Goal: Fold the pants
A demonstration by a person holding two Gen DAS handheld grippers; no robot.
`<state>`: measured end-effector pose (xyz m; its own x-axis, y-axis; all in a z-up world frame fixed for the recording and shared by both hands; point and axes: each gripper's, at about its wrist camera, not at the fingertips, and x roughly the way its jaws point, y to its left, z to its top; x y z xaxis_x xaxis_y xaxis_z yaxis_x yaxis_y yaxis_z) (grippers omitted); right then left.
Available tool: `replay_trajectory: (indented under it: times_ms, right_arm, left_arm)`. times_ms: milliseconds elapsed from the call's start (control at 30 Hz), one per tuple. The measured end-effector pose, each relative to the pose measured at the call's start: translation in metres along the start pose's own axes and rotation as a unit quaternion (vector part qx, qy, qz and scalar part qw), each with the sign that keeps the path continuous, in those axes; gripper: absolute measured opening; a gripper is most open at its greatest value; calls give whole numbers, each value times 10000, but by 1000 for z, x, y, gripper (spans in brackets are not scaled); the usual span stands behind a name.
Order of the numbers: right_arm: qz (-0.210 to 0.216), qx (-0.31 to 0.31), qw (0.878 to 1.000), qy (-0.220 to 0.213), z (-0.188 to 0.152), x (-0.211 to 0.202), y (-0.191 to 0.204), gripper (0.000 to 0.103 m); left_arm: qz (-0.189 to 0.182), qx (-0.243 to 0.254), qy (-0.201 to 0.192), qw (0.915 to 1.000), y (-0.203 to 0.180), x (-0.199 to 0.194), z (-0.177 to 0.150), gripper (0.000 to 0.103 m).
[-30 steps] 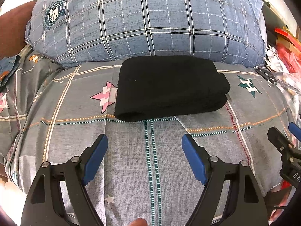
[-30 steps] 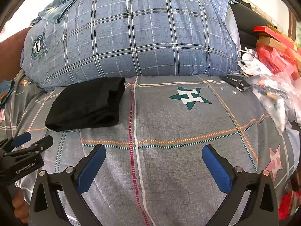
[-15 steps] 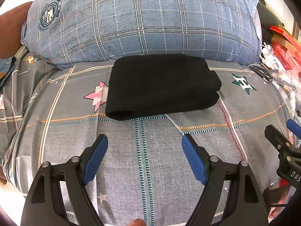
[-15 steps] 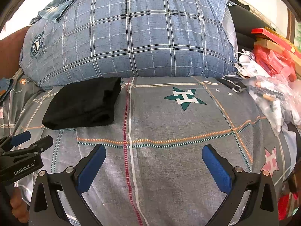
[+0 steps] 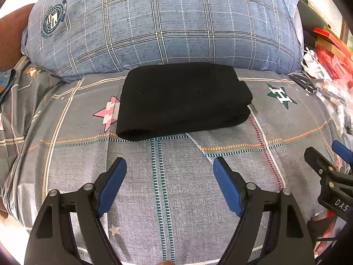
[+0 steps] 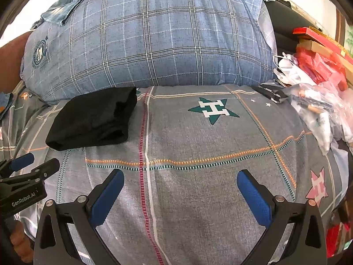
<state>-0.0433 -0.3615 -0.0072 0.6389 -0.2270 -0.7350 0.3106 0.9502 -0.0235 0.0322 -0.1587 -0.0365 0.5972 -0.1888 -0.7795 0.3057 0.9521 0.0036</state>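
While the black pants (image 5: 183, 99) lie folded into a thick, neat rectangle on the bed (image 5: 154, 187), both grippers hover above the cover with nothing between their fingers. The pants rest on the grey checked bedspread, their far edge just in front of the big blue plaid pillow (image 5: 165, 24). A pink star print (image 5: 108, 113) peeks out beside their left edge, and a green star print (image 5: 281, 96) sits apart to their right.

Seen from the left wrist, the left gripper (image 5: 169, 167) has its blue-padded fingers wide apart, pointing toward the pants but well short of them. Part of the right gripper (image 5: 326, 165) shows at that view's right edge.

From the right wrist, the right gripper (image 6: 179, 181) also holds its fingers wide apart over bare bedspread, with the pants (image 6: 92, 119) off to the upper left. The left gripper (image 6: 28, 167) shows at that view's left edge, near the pants' front corner.

A heap of plastic bags and red packages (image 6: 315, 84) lies along the right side of the bed.
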Motion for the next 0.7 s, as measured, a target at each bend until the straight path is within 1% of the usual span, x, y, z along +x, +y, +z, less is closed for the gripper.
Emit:
replay_trajectory:
  times_ms: [300,400,467,600,700]
  right_arm:
    - [13,39,10000,51,-2,3,-4,103]
    - [31,64,9999,75,-3,5,-5,103]
    - [32,69,9999,92,-3,6,-5,103]
    - [45,103,9999,93,-3,6,-7,103]
    - [16,89,9999,69,-3,5,-8,103]
  left_arm:
    - [-122,-22,60,9999,-3,1,1,81]
    - [-154,15,-144,9998,-5,-6,1,81]
    - [-154,69,-205,9996,-9,-11,2,81]
    - [-230,74,-154,9996,-12,-12,4,82]
    - [-174,100,-112,9997,-14,-10,4,82]
